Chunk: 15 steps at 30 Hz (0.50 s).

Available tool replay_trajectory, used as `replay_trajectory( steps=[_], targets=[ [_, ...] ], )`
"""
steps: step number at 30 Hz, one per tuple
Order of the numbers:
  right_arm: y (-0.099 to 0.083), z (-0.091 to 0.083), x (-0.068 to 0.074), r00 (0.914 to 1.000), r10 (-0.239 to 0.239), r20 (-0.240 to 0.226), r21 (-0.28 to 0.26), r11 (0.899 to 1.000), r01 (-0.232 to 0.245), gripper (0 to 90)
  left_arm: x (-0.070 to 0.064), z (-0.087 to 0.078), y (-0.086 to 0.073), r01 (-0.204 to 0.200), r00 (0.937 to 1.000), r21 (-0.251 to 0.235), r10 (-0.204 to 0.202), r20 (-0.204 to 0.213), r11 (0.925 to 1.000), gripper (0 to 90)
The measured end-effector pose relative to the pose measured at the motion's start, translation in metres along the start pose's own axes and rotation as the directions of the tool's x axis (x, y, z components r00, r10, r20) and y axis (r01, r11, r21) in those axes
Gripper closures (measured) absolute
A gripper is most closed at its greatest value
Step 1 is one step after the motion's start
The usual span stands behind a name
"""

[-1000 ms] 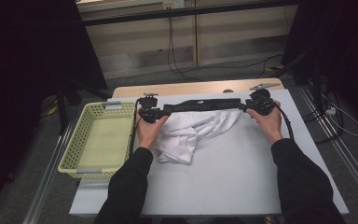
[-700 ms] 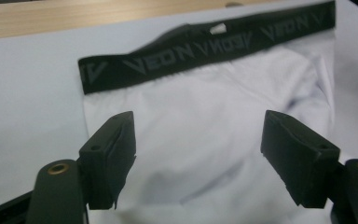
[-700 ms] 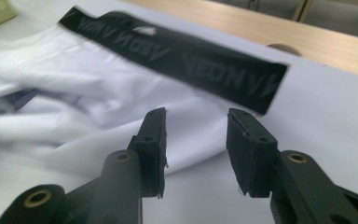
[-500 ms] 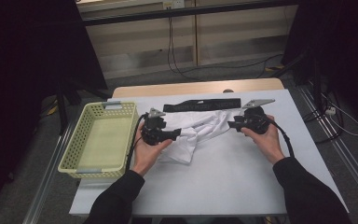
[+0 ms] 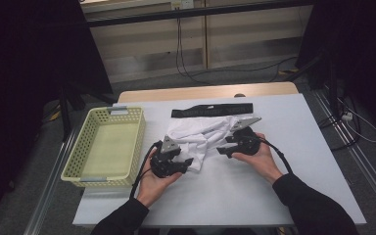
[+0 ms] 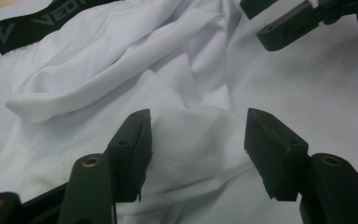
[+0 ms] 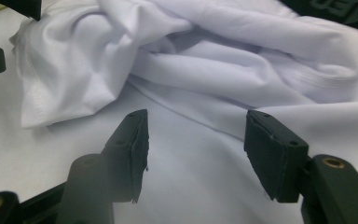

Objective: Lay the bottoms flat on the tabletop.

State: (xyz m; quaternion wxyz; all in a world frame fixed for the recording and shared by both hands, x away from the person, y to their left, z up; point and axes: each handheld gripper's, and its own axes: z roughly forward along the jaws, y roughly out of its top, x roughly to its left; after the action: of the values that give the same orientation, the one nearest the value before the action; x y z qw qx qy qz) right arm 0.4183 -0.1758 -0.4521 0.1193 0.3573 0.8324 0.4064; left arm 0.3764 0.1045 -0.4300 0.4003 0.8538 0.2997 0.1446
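Where the high view blurs them, both gripper views show jaws spread.

You are at a white table (image 5: 293,147) with a wooden strip along its far edge. Beyond the table, pale wood wall panels (image 5: 235,39) rise behind a dark horizontal rail, with cables (image 5: 186,63) hanging down to the grey floor (image 5: 142,83). Black curtains (image 5: 24,73) stand left and right of the table. Metal floor rails (image 5: 367,166) run along its right side.
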Motion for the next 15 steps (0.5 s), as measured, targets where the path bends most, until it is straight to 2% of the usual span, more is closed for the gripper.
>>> replay_trajectory(
  steps=[4,6,8,10,11,12,15],
  targets=[
    [0.0,0.005,0.008,0.9997,-0.023,-0.004,-0.007,1.0,0.023,43.7,-0.011,0.005,-0.002,-0.054,0.9981,0.019,0.053,0.031,0.9984,44.6],
    [0.001,0.005,0.011,0.9997,-0.021,-0.015,-0.009,1.0,0.02,45.5,-0.013,0.013,-0.005,-0.081,0.9954,0.063,0.078,0.056,0.9947,44.2],
    [0.001,0.004,0.012,0.9996,-0.016,-0.021,-0.017,1.0,0.016,47.4,-0.016,0.021,-0.009,-0.105,0.9936,0.103,0.1,0.054,0.9892,39.3],
    [0.002,0.005,0.012,0.9992,-0.017,-0.035,-0.015,1.0,0.016,48.7,-0.015,0.029,-0.012,-0.103,0.9937,0.134,0.096,0.059,0.9856,33.7],
    [0.001,0.006,0.012,0.9992,-0.017,-0.037,-0.014,1.0,0.017,49.6,-0.016,0.031,-0.013,-0.094,0.9947,0.126,0.088,0.054,0.9875,31.4],
    [0.001,0.007,0.012,0.999,-0.018,-0.041,-0.008,1.0,0.018,50.7,-0.014,0.031,-0.012,-0.103,0.994,0.129,0.098,0.05,0.9863,29.9],
    [0.0,0.011,0.015,0.9985,-0.032,-0.044,0.014,0.999,0.033,51.0,-0.006,0.032,-0.012,-0.075,0.9971,0.118,0.072,0.026,0.9902,32.0]
  ],
)
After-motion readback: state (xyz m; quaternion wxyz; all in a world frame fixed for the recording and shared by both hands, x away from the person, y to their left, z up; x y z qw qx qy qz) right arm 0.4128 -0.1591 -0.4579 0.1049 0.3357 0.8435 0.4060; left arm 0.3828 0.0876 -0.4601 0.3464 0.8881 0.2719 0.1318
